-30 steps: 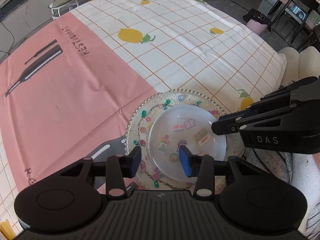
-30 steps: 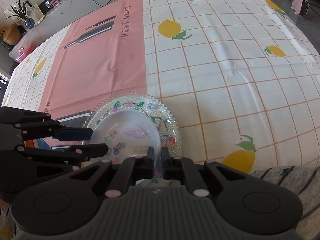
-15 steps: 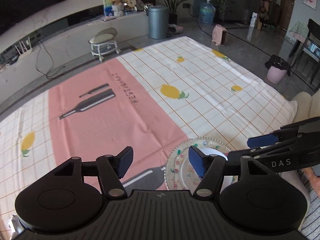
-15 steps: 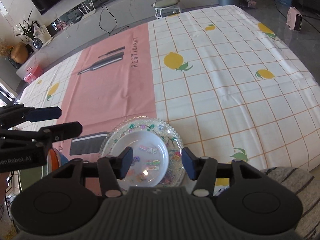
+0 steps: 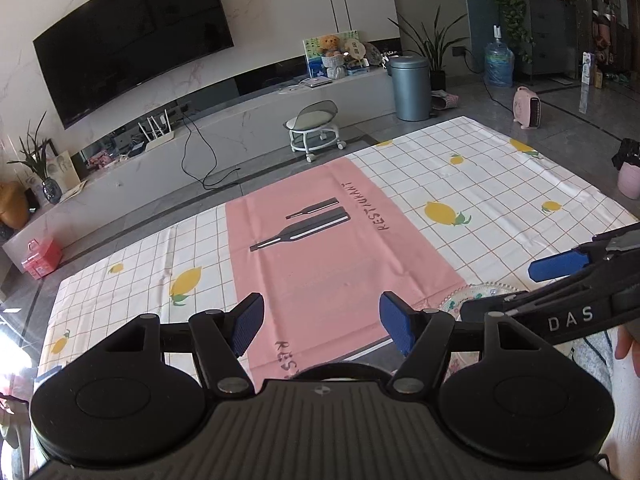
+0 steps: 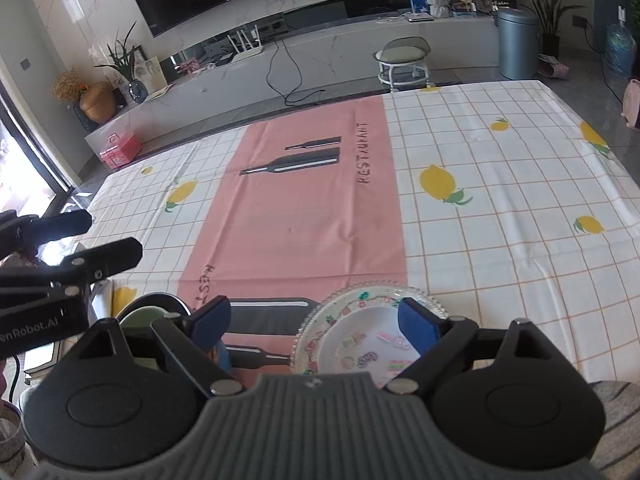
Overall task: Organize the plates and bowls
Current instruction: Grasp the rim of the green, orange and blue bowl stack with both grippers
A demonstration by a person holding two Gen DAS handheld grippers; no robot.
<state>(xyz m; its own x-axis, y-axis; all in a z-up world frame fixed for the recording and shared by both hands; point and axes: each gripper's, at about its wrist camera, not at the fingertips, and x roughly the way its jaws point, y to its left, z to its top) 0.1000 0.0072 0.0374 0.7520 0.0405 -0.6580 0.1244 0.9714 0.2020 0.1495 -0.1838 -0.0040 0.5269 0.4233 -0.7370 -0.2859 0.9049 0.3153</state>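
A clear glass plate (image 6: 380, 295) with a beaded rim and colourful stickers lies on the tablecloth at the near edge. A white bowl (image 6: 360, 344) with stickers sits inside it. My right gripper (image 6: 316, 324) is open and empty, raised just behind the plate. My left gripper (image 5: 322, 324) is open and empty, raised over the pink strip, left of the plate, whose rim (image 5: 472, 296) shows in the left wrist view. A green dish (image 6: 140, 316) with a dark rim shows at the near left, partly hidden by my right gripper.
The checked lemon tablecloth (image 6: 500, 208) with a pink middle strip (image 6: 304, 216) covers the table. Beyond the far edge stand a stool (image 6: 402, 60), a grey bin (image 6: 518, 42) and a TV bench. A pink box (image 6: 120, 150) sits on the floor.
Both grippers lifted and pulled back from the plate and bowl. The right gripper let go of the bowl's rim and opened wide. The left gripper opened wider too.
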